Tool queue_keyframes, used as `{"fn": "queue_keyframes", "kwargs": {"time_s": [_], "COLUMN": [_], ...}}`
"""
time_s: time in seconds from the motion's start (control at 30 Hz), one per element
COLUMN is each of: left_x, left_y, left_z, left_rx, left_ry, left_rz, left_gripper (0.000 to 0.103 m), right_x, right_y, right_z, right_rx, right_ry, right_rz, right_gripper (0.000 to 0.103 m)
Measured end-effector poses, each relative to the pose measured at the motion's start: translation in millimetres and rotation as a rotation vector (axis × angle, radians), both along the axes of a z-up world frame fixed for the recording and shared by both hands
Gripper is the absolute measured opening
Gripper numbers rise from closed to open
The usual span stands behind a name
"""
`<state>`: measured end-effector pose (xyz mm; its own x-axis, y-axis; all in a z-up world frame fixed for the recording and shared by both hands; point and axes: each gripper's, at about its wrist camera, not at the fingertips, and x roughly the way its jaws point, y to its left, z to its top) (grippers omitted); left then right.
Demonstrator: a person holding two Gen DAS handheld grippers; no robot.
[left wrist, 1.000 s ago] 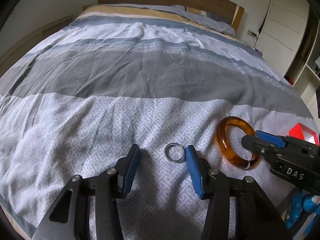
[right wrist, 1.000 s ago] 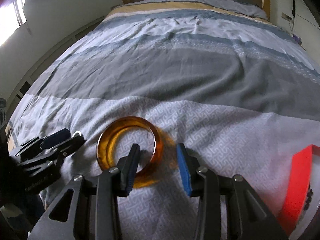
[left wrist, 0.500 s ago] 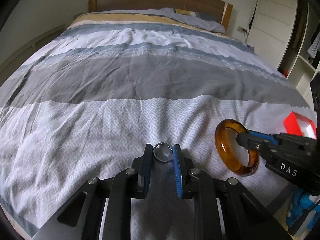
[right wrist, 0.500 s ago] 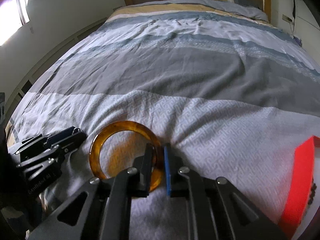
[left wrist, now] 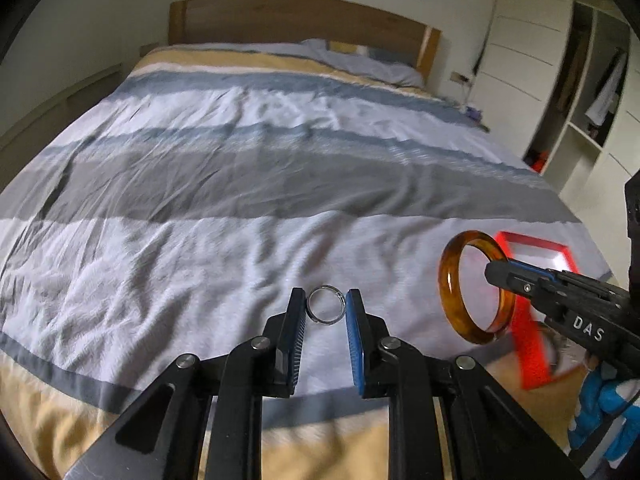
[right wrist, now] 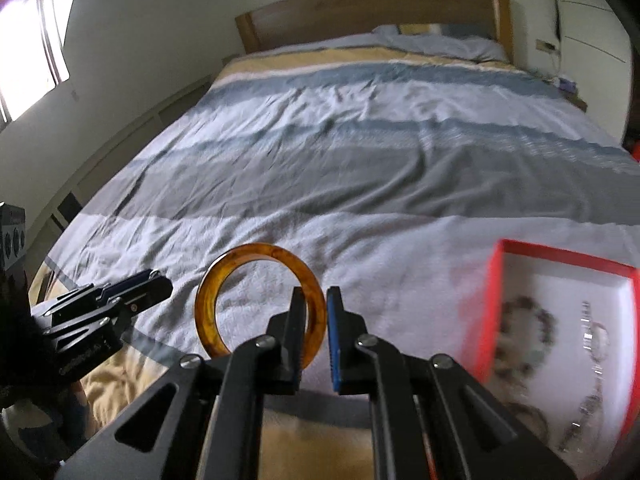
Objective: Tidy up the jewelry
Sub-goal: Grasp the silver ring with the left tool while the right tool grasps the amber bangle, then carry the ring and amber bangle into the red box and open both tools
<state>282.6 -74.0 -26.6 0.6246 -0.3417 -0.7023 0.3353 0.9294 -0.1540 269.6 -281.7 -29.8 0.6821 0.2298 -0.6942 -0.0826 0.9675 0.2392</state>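
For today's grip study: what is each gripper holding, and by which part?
Left gripper pinches the small metal ring across its outer edge. Right gripper clamps the amber bangle on one side of its band.

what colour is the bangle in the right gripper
Translucent amber-orange bangle with darker mottling, clearest in the right wrist view.

Striped bed (left wrist: 256, 184), wooden headboard (left wrist: 296, 20), perhaps wardrobe (left wrist: 528, 52).

Soft, dim daylight — blown-out glare from the window (right wrist: 30, 56) at upper left of the right wrist view. Heavy fisheye bending and dark vignette at all corners. Motion blur across the bed (left wrist: 256, 168) and the red box (right wrist: 560, 320) at lower right — contents smeared.
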Motion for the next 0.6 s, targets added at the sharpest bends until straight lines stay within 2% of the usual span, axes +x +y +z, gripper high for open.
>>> {"fn": "queue_keyframes", "kwargs": {"time_s": [0.13,0.3,0.4,0.6], "left_x": [-16.1,-30.0,-33.8,-36.3], "left_y": [-31.8,-90.5,-129.9,-208.1], "left_z": [14.5,23.3,19.1,-0.8], "left_rx": [-0.026,-0.052,-0.066,-0.065], "left_ry": [-0.009,-0.016,-0.002,0.046], "left_rz": [-0.052,-0.144,-0.199,-0.311], "left_gripper": [0.02,0.02,0.02,0.02], "right_x": [-22.2,-46.6,-57.3,-52.7], "right_y": [-35.1,-90.1,-128.0,-189.2], "right_z": [18.3,27.9,23.4,-7.2], "right_rx": [-0.002,-0.035,-0.067,-0.139], "right_ry": [-0.028,-0.035,-0.016,0.074], "right_rz": [-0.055,-0.132,-0.186,-0.254], "right_gripper": [0.009,0.009,0.009,0.009]}}
